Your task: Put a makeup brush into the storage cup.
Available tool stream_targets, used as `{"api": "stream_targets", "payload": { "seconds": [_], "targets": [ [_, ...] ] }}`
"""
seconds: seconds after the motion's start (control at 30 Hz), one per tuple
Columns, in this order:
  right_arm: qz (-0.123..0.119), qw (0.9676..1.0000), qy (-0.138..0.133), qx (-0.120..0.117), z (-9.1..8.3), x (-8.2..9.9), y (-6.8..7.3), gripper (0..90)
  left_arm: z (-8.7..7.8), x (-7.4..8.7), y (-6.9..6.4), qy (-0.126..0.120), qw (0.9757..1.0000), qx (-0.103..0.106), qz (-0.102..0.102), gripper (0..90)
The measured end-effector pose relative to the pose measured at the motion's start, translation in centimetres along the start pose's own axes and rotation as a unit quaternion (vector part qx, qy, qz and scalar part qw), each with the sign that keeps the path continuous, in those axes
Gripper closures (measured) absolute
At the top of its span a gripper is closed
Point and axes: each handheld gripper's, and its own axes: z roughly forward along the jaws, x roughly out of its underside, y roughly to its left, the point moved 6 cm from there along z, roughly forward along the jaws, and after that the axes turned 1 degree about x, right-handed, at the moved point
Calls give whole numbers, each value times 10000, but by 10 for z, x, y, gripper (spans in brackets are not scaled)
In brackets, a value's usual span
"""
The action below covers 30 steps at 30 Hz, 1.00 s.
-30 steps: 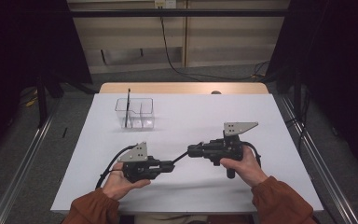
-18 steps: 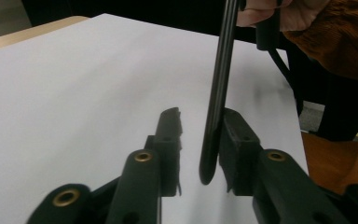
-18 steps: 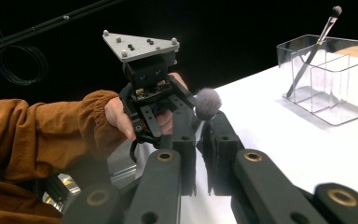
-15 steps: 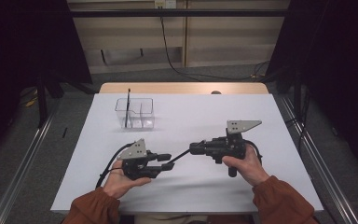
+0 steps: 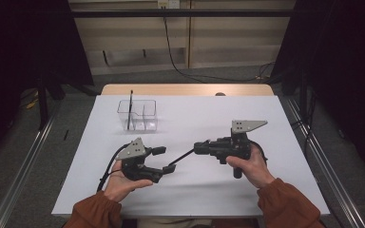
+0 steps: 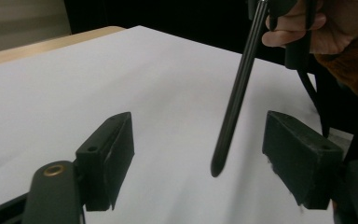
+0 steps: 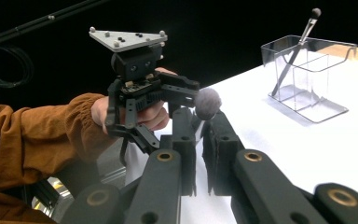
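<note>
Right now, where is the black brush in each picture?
High view: the black brush slants across the middle.
Left gripper view: its handle comes down from the upper right.
Right gripper view: its fuzzy head pokes above the right gripper, centre.
Shared landmark: the left gripper; its jaws have just been opening, with the brush between them, untouched.

Black makeup brush (image 6: 237, 88) with grey-mauve bristle head (image 7: 208, 103). Black left gripper (image 5: 161, 160), black right gripper (image 5: 199, 147), each under a grey plate. Rust-orange sleeves (image 5: 285, 206). White table cover (image 5: 195, 118); pale wood table edge (image 5: 185, 90). Clear organiser (image 5: 137, 114) holding a second black brush (image 5: 130, 108).
</note>
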Motion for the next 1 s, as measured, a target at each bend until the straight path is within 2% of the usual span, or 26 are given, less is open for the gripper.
{"api": "stream_targets", "payload": {
  "seconds": [0.13,0.47,0.53,0.57,0.63,0.7,0.77,0.83,0.93,1.0],
  "targets": [
    [48,10000,38,16,-1,-1,-1,839,1,0,-1,52,10000,-27,15,186],
    [-57,9993,322,192,-12,-3,-5,839,-7,-8,-1,-120,9998,-121,-76,59],
    [-49,9992,340,222,-14,-4,-6,839,-9,-8,0,-119,9998,-85,-127,34],
    [-62,9990,364,243,-15,-4,-6,839,-10,-8,1,-119,9999,-72,-96,27],
    [-86,9987,409,295,-18,-5,-6,838,-11,-7,4,-104,9996,-175,-176,29],
    [-119,9986,414,322,-19,-7,-7,838,-11,-8,6,-133,9995,-135,-256,27],
    [-123,9982,476,350,-20,-8,-8,838,-11,-7,6,-140,9995,-178,-236,27],
    [-129,9980,500,362,-22,-8,-9,838,-12,-8,6,-135,9996,-130,-207,24],
    [-113,9967,662,450,-23,-9,-11,837,-13,-10,6,-121,9995,-205,-209,25],
    [-67,9963,702,493,-25,-11,-13,837,-13,-12,5,-116,9996,-246,-114,26]
  ]
}}
